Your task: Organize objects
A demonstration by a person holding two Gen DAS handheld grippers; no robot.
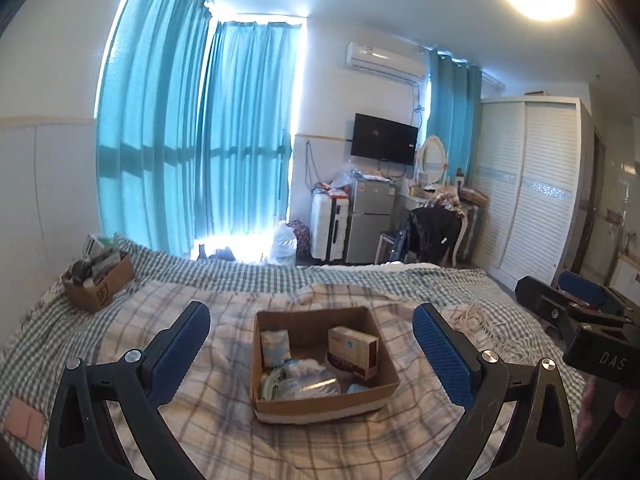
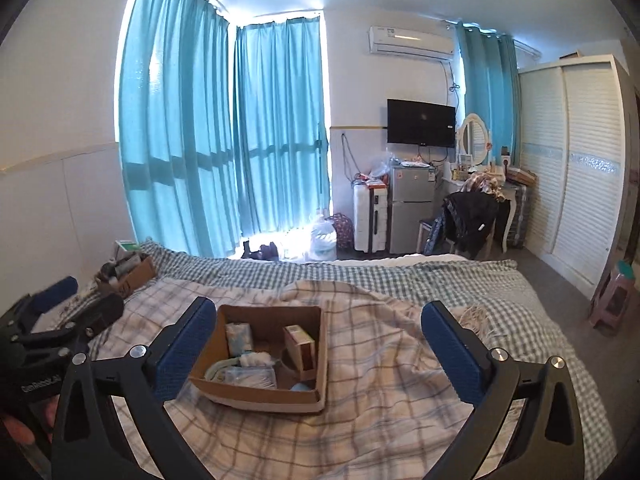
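An open cardboard box (image 1: 280,402) sits on the plaid blanket in the middle of the bed; it also shows in the right wrist view (image 2: 256,396). It holds a small carton (image 1: 354,350), a tissue packet (image 1: 275,346), plastic-wrapped items (image 1: 308,386) and other small things. My left gripper (image 1: 312,356) is open and empty, its blue pads on either side of the box, short of it. My right gripper (image 2: 320,352) is open and empty, with the box just inside its left finger. A second cardboard box (image 1: 100,284) full of dark items sits at the bed's far left.
The bed (image 2: 400,280) has a green checked cover under the plaid blanket (image 2: 380,380). Beyond it are teal curtains (image 1: 200,140), a white suitcase (image 1: 328,224), a small fridge (image 1: 368,220), a chair with a dark jacket (image 1: 432,236) and a white wardrobe (image 1: 532,184). A pink stool (image 2: 612,300) stands right of the bed.
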